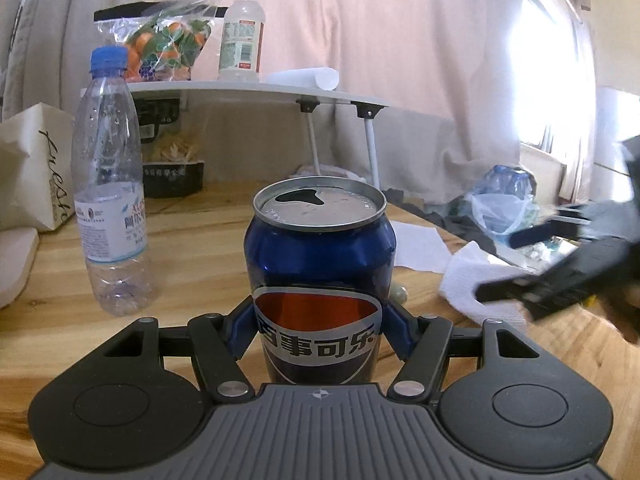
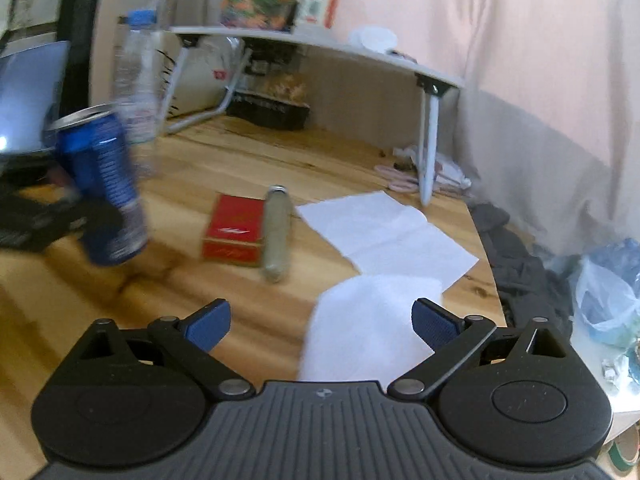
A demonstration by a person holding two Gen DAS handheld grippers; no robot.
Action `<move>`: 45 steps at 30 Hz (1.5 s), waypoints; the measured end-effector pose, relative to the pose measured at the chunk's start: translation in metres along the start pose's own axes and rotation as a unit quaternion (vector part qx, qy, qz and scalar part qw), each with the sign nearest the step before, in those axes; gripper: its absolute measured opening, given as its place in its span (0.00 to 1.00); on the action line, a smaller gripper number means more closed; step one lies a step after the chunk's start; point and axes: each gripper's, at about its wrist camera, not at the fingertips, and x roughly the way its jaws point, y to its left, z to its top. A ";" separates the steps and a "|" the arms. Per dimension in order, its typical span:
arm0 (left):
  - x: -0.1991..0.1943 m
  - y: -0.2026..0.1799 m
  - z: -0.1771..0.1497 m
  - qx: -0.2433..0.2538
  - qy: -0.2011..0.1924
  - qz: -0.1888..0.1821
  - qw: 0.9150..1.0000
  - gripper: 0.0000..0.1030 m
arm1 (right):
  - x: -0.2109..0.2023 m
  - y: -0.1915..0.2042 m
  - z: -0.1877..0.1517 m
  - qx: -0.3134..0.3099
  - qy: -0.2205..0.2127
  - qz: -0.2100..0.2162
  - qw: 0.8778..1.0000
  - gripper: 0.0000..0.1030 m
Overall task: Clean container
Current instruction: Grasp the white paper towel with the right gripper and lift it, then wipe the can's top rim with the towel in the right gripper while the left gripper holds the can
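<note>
Upright between the blue pads of the left gripper (image 1: 320, 332), an opened blue cola can (image 1: 320, 276) stands gripped on both sides of its lower body, its silver lid and dark drinking hole facing up. Seen from the right wrist camera the same can (image 2: 102, 184) appears blurred and tilted at the left edge of the wooden table (image 2: 240, 160); whether its base touches the wood cannot be told. The right gripper (image 2: 320, 324) hangs with its jaws spread wide and nothing between them, above a crumpled white paper towel (image 2: 360, 328) lying near the table's right edge. Just beyond the towel lies a flat, creased white napkin (image 2: 384, 232). A red box (image 2: 234, 232) sits mid-table with a grey-green tube (image 2: 276, 236) lying alongside it, touching its right side. A clear water bottle (image 1: 110, 208) with a blue cap stands left of the can. At the back a small white folding table (image 1: 256, 90) carries a bag of printed wrapping (image 1: 164, 48), a white-labelled bottle (image 1: 242, 36) and a white roll (image 1: 304, 77). Off the table's right edge, a pale blue plastic bag (image 2: 608, 300) rests beside dark fabric (image 2: 524, 272).
</note>
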 end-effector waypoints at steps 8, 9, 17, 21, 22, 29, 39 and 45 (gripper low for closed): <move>0.004 0.001 0.000 0.000 0.009 -0.011 1.000 0.65 | 0.056 -0.044 -0.011 0.056 0.081 0.036 0.994 0.69; 0.006 0.001 0.000 0.002 0.012 -0.011 1.000 0.65 | 0.058 -0.043 -0.014 0.057 0.082 0.039 0.994 0.62; 0.011 -0.005 -0.004 0.017 0.031 -0.039 0.999 0.65 | 0.041 -0.032 -0.022 0.045 0.048 0.035 0.997 0.11; 0.012 -0.007 -0.005 0.027 0.033 -0.039 0.998 0.65 | 0.010 -0.032 -0.004 0.081 0.006 0.066 0.995 0.11; 0.013 -0.008 -0.006 0.033 0.034 -0.038 0.998 0.65 | -0.004 -0.028 0.004 0.091 -0.011 0.088 0.992 0.11; 0.011 -0.021 -0.010 0.072 0.032 -0.045 0.996 0.64 | -0.070 0.038 0.052 0.070 -0.086 0.236 0.965 0.11; 0.006 -0.024 -0.010 0.089 0.012 -0.049 0.995 0.64 | -0.051 0.080 0.057 0.003 -0.078 0.214 0.974 0.11; 0.001 -0.024 -0.013 0.088 0.005 -0.043 0.995 0.64 | -0.057 0.078 0.057 0.002 -0.102 0.195 0.976 0.11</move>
